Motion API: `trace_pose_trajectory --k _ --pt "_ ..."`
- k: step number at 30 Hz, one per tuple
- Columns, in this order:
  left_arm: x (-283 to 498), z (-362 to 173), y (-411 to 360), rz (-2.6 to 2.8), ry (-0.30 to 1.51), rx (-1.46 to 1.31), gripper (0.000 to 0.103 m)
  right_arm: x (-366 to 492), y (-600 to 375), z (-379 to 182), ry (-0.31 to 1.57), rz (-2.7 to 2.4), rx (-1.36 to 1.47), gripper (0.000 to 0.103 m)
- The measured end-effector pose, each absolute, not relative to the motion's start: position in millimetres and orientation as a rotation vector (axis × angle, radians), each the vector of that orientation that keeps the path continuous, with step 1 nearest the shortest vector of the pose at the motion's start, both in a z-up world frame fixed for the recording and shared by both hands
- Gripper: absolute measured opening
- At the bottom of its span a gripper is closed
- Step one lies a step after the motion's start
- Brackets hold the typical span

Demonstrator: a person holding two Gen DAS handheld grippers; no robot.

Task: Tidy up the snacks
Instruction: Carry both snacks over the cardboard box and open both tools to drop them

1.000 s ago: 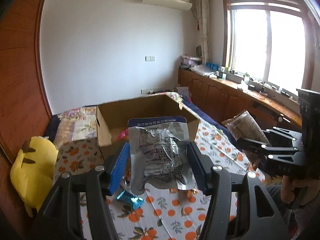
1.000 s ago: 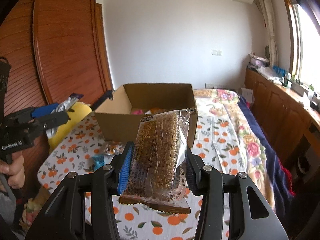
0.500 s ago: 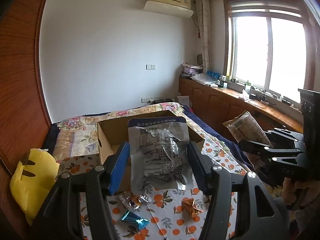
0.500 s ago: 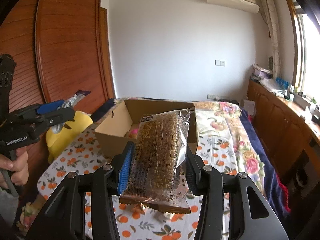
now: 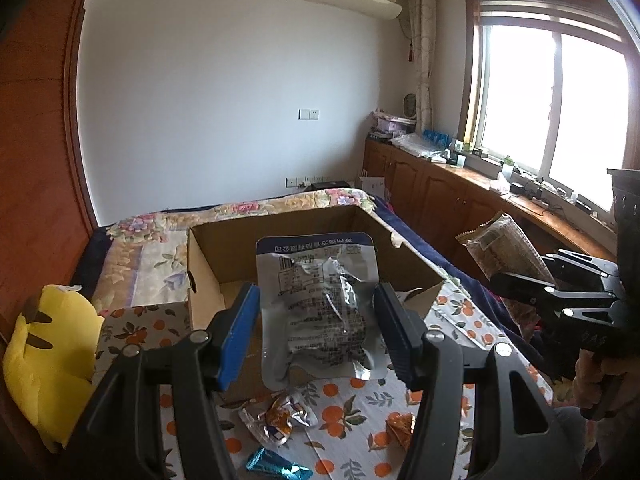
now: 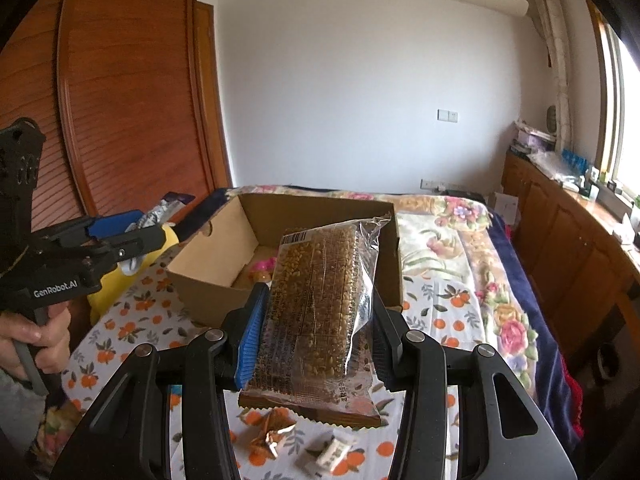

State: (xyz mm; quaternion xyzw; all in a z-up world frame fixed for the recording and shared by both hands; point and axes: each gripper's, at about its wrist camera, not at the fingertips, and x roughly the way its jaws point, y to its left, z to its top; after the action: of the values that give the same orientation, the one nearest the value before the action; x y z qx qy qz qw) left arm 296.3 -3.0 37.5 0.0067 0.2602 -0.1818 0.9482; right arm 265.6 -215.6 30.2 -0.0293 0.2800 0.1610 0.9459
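My left gripper (image 5: 316, 332) is shut on a silver foil snack pouch (image 5: 320, 304) and holds it above the bed in front of the open cardboard box (image 5: 208, 264). My right gripper (image 6: 316, 336) is shut on a clear-wrapped brown grain bar (image 6: 316, 316), raised in front of the same box (image 6: 208, 276). A pink snack (image 6: 262, 266) lies inside the box. Each gripper shows in the other view: the right one (image 5: 560, 300) with its bar (image 5: 500, 252), the left one (image 6: 120, 236).
Small wrapped candies lie on the orange-print cloth: a gold one (image 5: 280, 416), a blue one (image 5: 276, 468), an orange one (image 5: 400, 428), and a white one (image 6: 332, 452). A yellow plush (image 5: 52, 360) sits at the left. Wooden cabinets (image 5: 440, 196) run along the right.
Both grippers rose and tilted up with their snacks still held, so the box interior and loose candies on the cloth now show lower in view.
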Motion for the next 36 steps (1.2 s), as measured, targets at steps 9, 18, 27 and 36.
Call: trace_pose_trajectory --k 9,18,27,36 --pt "346 15 -8 -0.373 0.578 0.008 0.059 314 -215 8 0.621 0.338 -0.055 0.046" --pt "388 -2 -20 -0.374 0.614 0.008 0.059 356 -213 -11 0.649 0.355 -0.047 0.046" --pt "408 -26 -17 -0.375 0.663 0.002 0.06 385 -202 -28 0.69 0.359 -0.055 0.046" --pt "411 -46 -15 -0.362 0.727 -0.004 0.061 398 -187 -39 0.714 0.37 -0.023 0.046"
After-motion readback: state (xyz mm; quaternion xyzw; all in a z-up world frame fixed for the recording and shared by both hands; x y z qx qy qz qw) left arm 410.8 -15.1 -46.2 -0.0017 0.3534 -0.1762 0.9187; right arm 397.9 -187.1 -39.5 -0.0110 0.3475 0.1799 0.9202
